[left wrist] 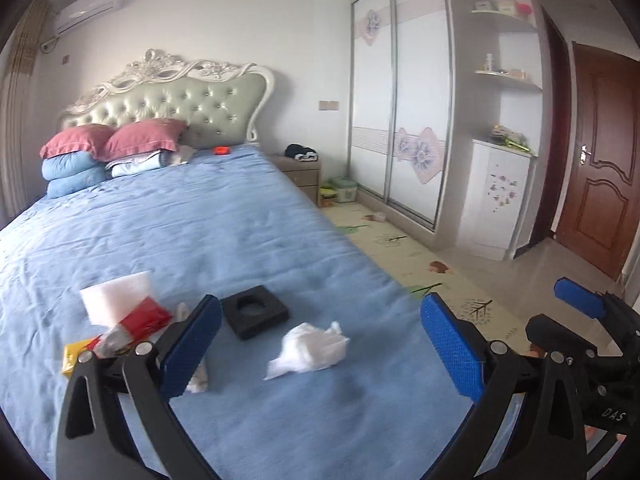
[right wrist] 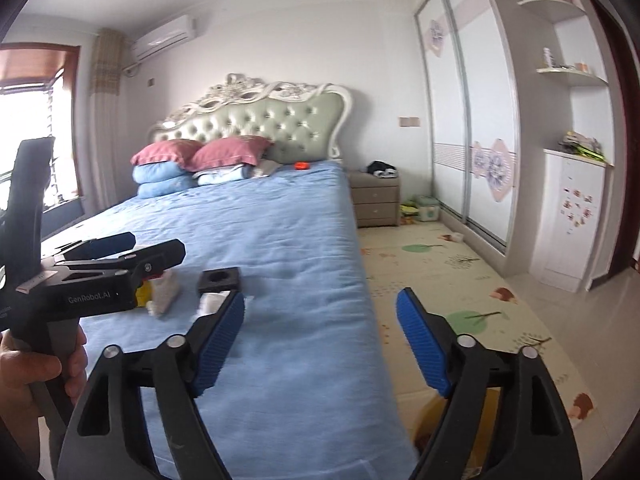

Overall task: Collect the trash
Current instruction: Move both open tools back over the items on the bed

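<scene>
The left gripper [left wrist: 320, 344] hangs over the near end of a big bed [left wrist: 200, 232] with a blue sheet. Its two blue fingers [left wrist: 192, 344] are wide apart and nothing is between them.

The trash lies on the sheet in front of it. A crumpled white tissue [left wrist: 308, 346] sits in the gap between the fingers, not touching them. Just behind it is a flat black square piece with a round hole [left wrist: 256, 312]. To the left is a small heap: a white foam block [left wrist: 118, 292], a red packet [left wrist: 146, 318] and a yellow box [left wrist: 74, 356]. The words on the packet and the box are too blurry to read.

The right gripper [right wrist: 320, 340] is beside the bed's edge, over a play mat with trees on it [right wrist: 440, 280]. Its blue fingers [right wrist: 222, 340] are apart too, and they hold nothing. A brown cardboard box [right wrist: 480, 412] shows under it.

In the right wrist view the left gripper shows from the side, and its black body says "GenRobot.AI". A hand [right wrist: 36, 368] holds its handle. In the left wrist view the other gripper's body shows the letters "DAS".
</scene>
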A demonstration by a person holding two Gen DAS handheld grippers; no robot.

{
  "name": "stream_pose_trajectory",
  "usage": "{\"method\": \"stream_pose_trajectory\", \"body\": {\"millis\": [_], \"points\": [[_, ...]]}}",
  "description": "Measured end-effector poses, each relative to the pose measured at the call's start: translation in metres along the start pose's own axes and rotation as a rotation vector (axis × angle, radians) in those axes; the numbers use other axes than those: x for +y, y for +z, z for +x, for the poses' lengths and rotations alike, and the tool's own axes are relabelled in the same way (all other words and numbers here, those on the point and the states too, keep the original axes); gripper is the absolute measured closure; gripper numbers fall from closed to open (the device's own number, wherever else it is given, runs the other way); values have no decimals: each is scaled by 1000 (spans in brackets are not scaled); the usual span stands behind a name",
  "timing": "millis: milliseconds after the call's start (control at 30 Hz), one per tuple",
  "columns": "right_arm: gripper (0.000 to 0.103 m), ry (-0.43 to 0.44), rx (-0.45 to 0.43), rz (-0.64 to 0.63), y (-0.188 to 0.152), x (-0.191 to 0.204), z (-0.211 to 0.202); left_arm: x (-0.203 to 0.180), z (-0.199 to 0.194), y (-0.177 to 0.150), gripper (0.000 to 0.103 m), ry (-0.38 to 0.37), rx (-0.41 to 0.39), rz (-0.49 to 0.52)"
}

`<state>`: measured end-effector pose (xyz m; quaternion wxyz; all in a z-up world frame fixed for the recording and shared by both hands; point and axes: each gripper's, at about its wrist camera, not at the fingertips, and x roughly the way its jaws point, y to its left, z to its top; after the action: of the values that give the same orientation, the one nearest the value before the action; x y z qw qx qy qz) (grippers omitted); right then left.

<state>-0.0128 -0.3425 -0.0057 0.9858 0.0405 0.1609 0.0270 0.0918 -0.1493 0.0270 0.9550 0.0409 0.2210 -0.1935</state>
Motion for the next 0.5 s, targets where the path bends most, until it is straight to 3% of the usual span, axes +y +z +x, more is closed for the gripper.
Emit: {"method": "stream_pose_trajectory", "body": {"millis": [200,500], "points": [[10,28,-24,-39,3,49,17,44,-16,-16,4,92,8,-3],[8,59,-15,-61,2,70,38,84,-13,-34,4,94,44,-65]]}}
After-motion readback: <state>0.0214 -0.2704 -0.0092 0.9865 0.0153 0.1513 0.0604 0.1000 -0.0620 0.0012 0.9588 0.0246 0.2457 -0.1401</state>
